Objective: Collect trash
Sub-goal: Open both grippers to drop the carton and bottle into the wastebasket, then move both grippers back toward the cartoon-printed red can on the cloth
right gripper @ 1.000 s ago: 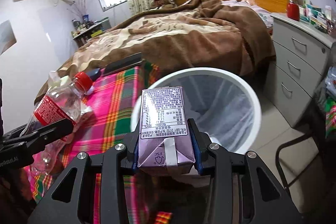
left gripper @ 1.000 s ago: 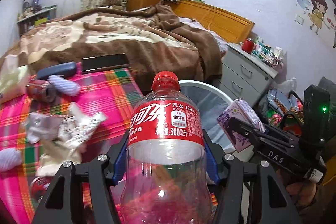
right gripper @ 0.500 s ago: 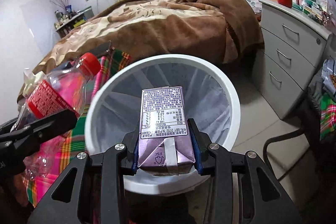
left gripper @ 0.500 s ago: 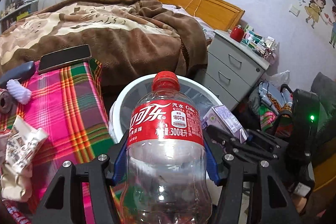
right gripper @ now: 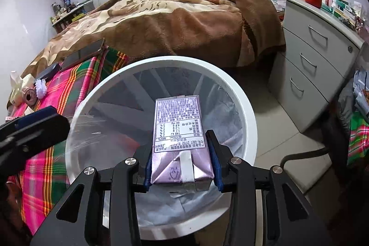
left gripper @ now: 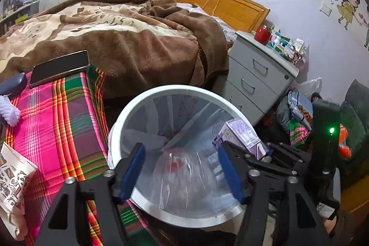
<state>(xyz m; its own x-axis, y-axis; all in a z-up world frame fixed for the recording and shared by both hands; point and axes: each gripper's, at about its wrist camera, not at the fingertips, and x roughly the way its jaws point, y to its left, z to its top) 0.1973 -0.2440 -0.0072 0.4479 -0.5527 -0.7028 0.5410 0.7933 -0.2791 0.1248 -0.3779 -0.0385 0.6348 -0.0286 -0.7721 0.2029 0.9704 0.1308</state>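
Over the round white bin (right gripper: 250, 130), the right hand-held gripper (right gripper: 182, 165) clamps a glossy purple carton (right gripper: 178, 130); the left hand-held gripper (left gripper: 182, 167) gapes above a clear plastic bottle (left gripper: 184, 179) (blurred).

Purple carton (right gripper: 178, 140): printed nutrition table, upside down, legible figures "148 kJ", "1.1 g", "4.8 g", "64 mg", "100mL", "NRV%"; remaining print unreadable.

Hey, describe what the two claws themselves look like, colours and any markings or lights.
Both are matte black angular frames with silver round bolts and blue pads lining the fingers. The left claw and right claw look alike. Seen from the left camera, the right one's black upright body carries a small green light and a white sticker.
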